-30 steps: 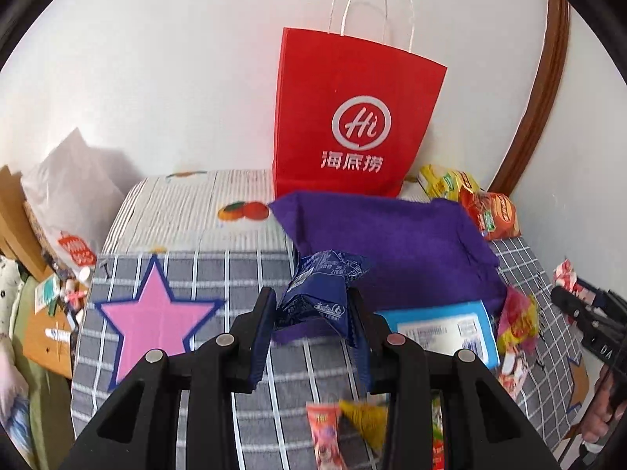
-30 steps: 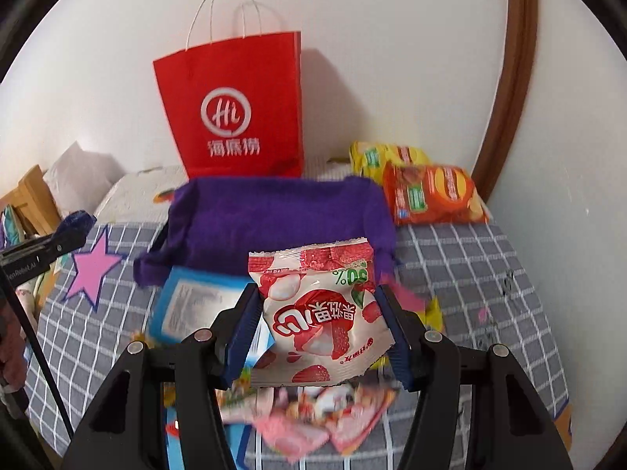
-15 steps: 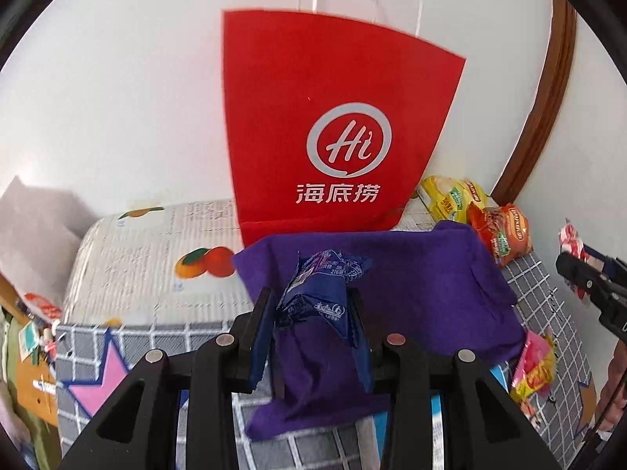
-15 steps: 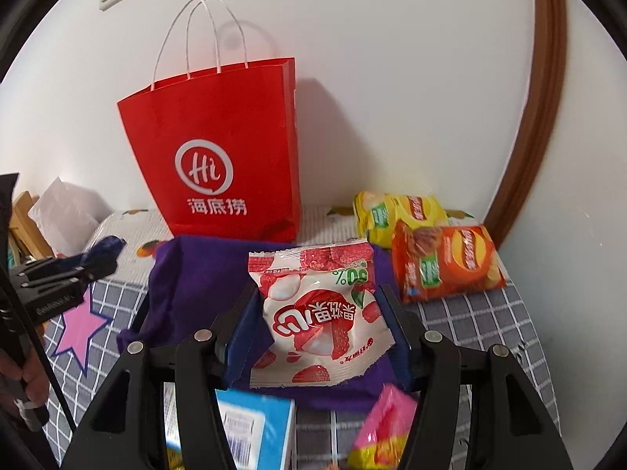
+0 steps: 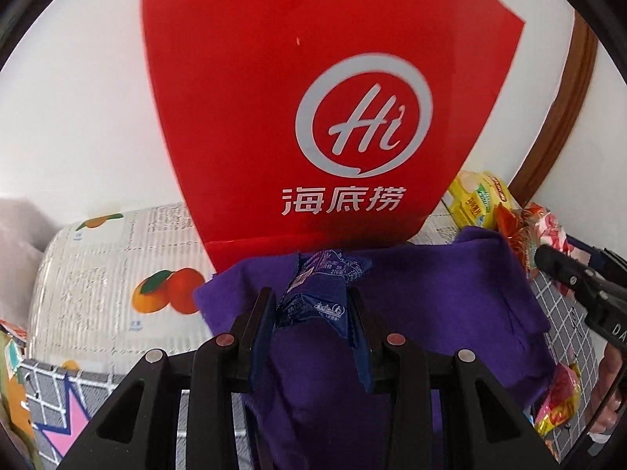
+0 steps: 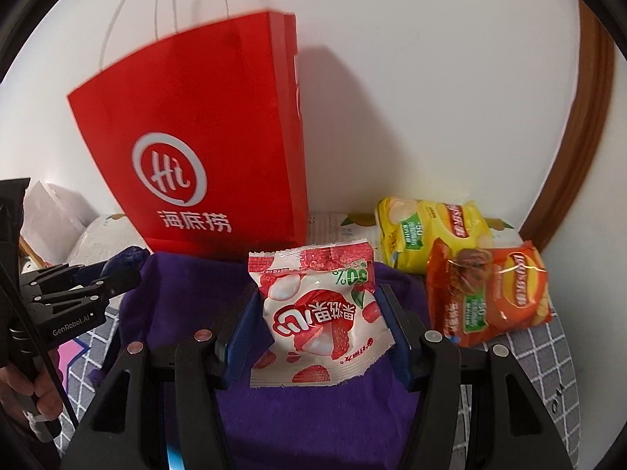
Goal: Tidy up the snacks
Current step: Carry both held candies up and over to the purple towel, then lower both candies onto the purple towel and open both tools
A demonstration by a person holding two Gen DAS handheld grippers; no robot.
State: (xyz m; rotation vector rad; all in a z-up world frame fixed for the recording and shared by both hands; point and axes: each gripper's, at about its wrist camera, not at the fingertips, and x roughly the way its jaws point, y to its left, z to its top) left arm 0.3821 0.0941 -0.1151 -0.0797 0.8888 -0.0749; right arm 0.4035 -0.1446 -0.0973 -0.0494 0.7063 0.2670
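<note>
The left gripper (image 5: 309, 309) is clenched on a dark blue snack packet (image 5: 317, 293), held over the purple cloth (image 5: 450, 293) just before the red paper bag (image 5: 313, 98). The right gripper (image 6: 319, 313) grasps a strawberry candy pouch (image 6: 317, 313); at its 2 o'clock lie a yellow chip bag (image 6: 431, 231) and an orange chip bag (image 6: 490, 293).

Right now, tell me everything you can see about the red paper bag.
The red paper bag stands upright against the white wall, behind the purple cloth. It looks like stiff matte paper with creased side folds, thin white cord handles on top, and a white circled "Hi" logo above Chinese characters. Its mouth is out of view, contents unseen.
</note>
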